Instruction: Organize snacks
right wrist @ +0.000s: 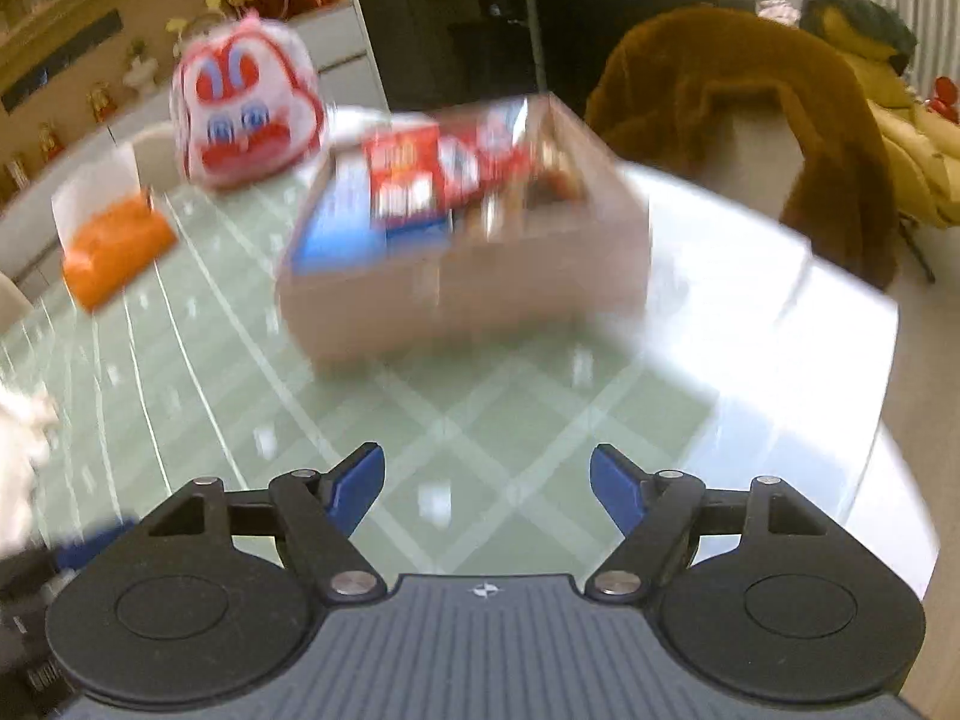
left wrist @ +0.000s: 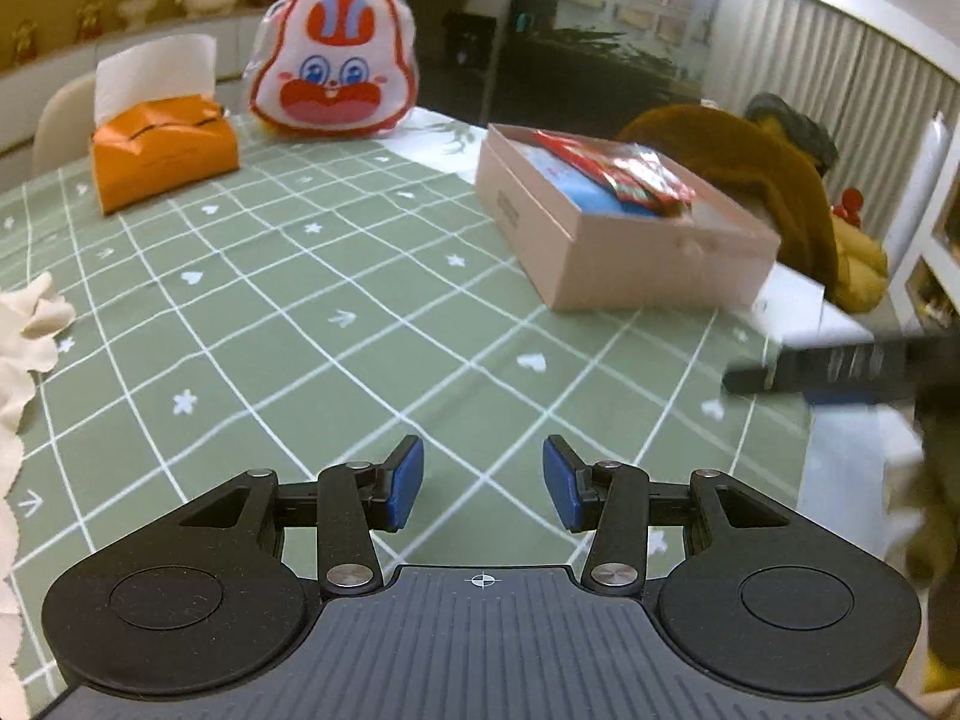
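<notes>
A round table with a pale glossy top stands in a living room, most of it covered by a sage-green cloth gridded in white with small hearts and stars. Behind it, a chair draped with a shaggy brown throw sits at the far edge, and a cream moulded chair back shows at the left. A yellow-ochre wall shelf with small figurines runs along the left wall. Pale vertical pleated curtains line the right side, bright with daylight. A dark cabinet stands at the back.
</notes>
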A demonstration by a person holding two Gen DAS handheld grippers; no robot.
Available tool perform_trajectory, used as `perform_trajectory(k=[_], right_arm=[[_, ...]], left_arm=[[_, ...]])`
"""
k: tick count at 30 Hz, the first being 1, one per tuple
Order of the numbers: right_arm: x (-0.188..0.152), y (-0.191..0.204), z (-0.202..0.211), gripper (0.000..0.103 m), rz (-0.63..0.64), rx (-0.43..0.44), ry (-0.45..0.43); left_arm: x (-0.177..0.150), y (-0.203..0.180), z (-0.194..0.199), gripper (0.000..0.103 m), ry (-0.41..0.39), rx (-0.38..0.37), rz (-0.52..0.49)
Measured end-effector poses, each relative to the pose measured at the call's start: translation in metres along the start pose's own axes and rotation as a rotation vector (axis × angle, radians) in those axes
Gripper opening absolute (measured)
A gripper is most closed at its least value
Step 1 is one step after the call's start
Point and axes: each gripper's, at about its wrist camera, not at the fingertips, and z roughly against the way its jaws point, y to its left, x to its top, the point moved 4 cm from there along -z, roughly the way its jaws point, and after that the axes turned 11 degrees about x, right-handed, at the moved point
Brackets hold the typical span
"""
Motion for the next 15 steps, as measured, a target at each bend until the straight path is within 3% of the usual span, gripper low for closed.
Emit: perform_trajectory(k=[6,8,11,15], right_arm=[[-0.033,0.015,-0.006,0.081,0.115,-0.073,-0.033],[-0.034,0.017,-0.009,0.089,0.127,-0.099,-0.049],[-0.039,0.011,-0.008,0.1,0.082,-0.145,-0.084],[-0.041,0.007,-0.008,0.103,0.047,-0.178,-0.108]], left_arm=[[-0.007,-0.02,-0.007,0.05,-0.062,0.046,-0.082],[-0.006,-0.026,-0.01,0.05,-0.069,0.043,-0.116],[-0.003,-0.031,-0.015,0.051,-0.069,0.017,-0.128],[-0.001,-0.04,-0.021,0.051,-0.072,0.018,-0.155]])
